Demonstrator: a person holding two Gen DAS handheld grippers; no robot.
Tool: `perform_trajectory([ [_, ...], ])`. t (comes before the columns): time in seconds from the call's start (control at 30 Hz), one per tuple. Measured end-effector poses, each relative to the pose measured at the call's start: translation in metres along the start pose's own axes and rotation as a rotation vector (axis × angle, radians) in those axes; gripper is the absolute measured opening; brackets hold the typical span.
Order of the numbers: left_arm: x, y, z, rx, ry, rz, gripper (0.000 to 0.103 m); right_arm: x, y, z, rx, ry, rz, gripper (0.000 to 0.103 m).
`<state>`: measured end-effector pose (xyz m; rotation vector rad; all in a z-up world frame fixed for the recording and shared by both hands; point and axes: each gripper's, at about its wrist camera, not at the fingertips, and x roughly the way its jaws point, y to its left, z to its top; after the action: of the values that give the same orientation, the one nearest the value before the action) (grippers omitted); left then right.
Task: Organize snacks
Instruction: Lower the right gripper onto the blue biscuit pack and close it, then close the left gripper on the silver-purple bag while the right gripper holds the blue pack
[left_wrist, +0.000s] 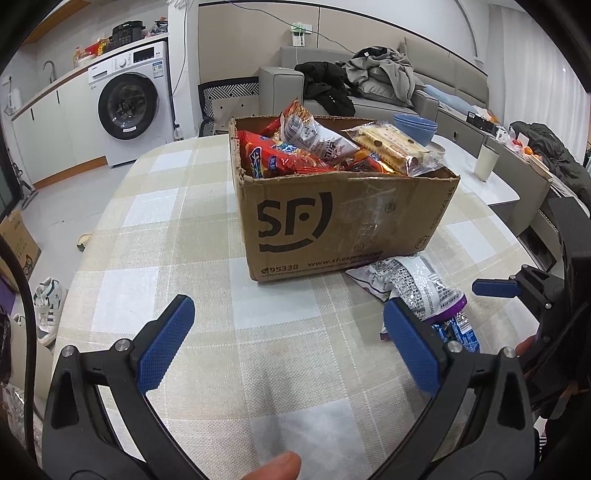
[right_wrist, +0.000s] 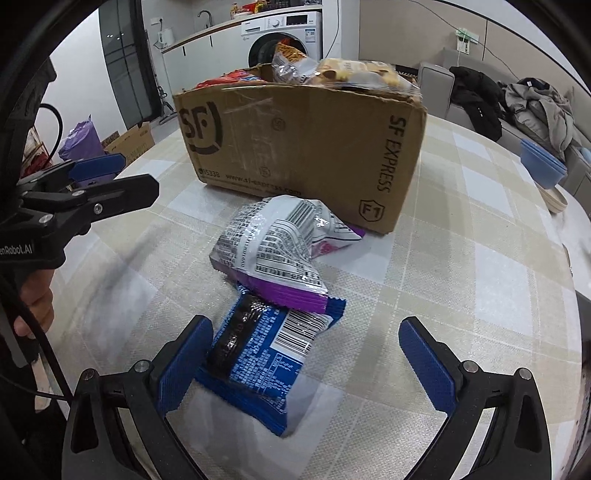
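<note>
A brown cardboard box (left_wrist: 343, 218) (right_wrist: 295, 136) stands on the checked tablecloth, heaped with snacks: a red bag (left_wrist: 280, 158), a silver bag (left_wrist: 317, 138) and a clear cracker pack (left_wrist: 395, 147). In front of its right corner lies a silver-and-purple bag (left_wrist: 410, 282) (right_wrist: 273, 251), overlapping a blue cookie pack (right_wrist: 266, 354) (left_wrist: 461, 330). My left gripper (left_wrist: 290, 345) is open over bare cloth, short of the box. My right gripper (right_wrist: 304, 360) is open around the blue pack, its left pad (right_wrist: 184, 365) touching the pack's edge. The left gripper (right_wrist: 107, 177) shows side-on in the right wrist view.
Blue bowls (left_wrist: 415, 127) (right_wrist: 543, 166) and a white cup (left_wrist: 487, 162) stand behind the box. A sofa with clothes (left_wrist: 376, 81) and a washing machine (left_wrist: 129, 103) lie beyond the table. The table edge (left_wrist: 92, 236) curves on the left, with shoes (left_wrist: 46, 310) on the floor.
</note>
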<state>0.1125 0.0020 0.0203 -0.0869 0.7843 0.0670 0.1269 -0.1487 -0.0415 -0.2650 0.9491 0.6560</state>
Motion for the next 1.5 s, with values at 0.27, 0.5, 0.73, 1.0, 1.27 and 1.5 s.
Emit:
perform_trajectory([
  [0.27,0.003,0.004,-0.001,-0.005,0.006,0.007,0.102,-0.001,-0.007,-0.003,0.001,0.015,-0.003,0.102],
  [0.5,0.006,0.004,-0.002,0.002,0.014,0.007,0.102,0.002,0.004,-0.004,-0.037,0.043,0.029,0.084],
  [0.73,0.006,0.003,-0.002,0.002,0.015,0.006,0.102,-0.001,0.016,-0.007,-0.075,0.031,0.102,0.048],
  [1.0,0.010,0.002,-0.003,0.004,0.019,0.006,0.102,-0.006,0.012,-0.006,-0.060,-0.023,0.115,0.044],
  [1.27,0.013,0.001,-0.003,0.000,0.032,-0.007,0.102,-0.017,0.000,-0.005,-0.069,-0.031,0.057,0.044],
  [1.5,0.012,-0.004,-0.004,0.005,0.029,-0.023,0.102,-0.020,-0.030,-0.004,-0.004,-0.042,-0.011,0.044],
])
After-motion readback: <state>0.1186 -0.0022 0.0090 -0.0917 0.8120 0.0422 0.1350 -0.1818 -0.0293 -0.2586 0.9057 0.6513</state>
